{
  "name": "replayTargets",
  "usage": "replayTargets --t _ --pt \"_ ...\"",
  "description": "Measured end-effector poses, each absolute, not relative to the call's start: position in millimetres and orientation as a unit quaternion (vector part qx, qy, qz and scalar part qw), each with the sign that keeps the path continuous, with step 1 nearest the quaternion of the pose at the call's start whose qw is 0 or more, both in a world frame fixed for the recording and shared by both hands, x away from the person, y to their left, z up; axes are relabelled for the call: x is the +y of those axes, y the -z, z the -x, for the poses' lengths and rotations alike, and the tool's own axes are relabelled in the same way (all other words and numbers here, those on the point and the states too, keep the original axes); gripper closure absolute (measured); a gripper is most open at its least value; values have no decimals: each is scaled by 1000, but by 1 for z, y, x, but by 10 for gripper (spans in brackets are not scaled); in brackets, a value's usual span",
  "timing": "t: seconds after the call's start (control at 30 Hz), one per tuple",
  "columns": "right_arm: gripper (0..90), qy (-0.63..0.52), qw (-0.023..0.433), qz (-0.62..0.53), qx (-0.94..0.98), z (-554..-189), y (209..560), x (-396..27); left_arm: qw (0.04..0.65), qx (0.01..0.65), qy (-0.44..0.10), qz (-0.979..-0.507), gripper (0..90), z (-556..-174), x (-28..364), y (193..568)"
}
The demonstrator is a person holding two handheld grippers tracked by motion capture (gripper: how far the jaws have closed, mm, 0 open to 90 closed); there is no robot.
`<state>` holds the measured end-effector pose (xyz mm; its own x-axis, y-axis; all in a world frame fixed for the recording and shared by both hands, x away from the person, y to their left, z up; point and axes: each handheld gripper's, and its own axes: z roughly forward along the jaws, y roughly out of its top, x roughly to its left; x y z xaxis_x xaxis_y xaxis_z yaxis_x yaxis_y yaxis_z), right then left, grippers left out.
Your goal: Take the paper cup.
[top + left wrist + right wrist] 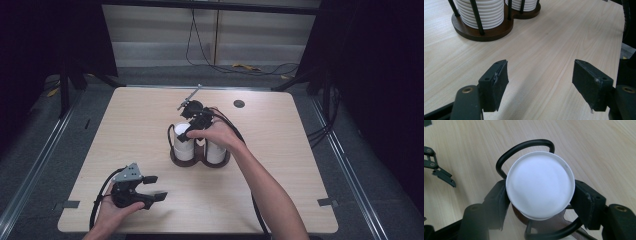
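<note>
Two cup stacks are seated in a wooden holder (200, 161) mid-table (280, 190). The left stack (183, 145) is topped by a white cup (540, 183), clamped at its rim between the right gripper (540, 202) jaws. It is judged light, thin-walled and easily crushed; a gentle rim hold is best. The left gripper (154, 187) is held apart, empty, near left.

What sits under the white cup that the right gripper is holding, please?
Under the white cup is a stack of white cups, ringed by black rods on a brown wooden base. Inside the cups cannot be seen; the top one shows its flat bottom.
</note>
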<state>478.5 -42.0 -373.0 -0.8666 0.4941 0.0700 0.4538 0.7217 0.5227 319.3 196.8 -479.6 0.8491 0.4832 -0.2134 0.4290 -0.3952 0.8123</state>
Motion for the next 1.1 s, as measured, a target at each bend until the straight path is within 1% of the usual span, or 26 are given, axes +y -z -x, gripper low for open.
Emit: replayTargets --t 0.23,0.4,0.5,1.1 --pt "374 -295 44 -249 921 -476 364 -46 476 274 -27 -836 290 -319 196 480" --pt "377 -295 49 -249 921 -474 362 -47 475 273 -26 -836 290 -319 196 480" --pt "380 -300 61 -249 919 -473 360 -46 476 273 -25 -836 290 -320 197 480" --pt "383 -346 68 -256 900 -468 336 -60 476 274 -24 -835 290 -320 196 481"
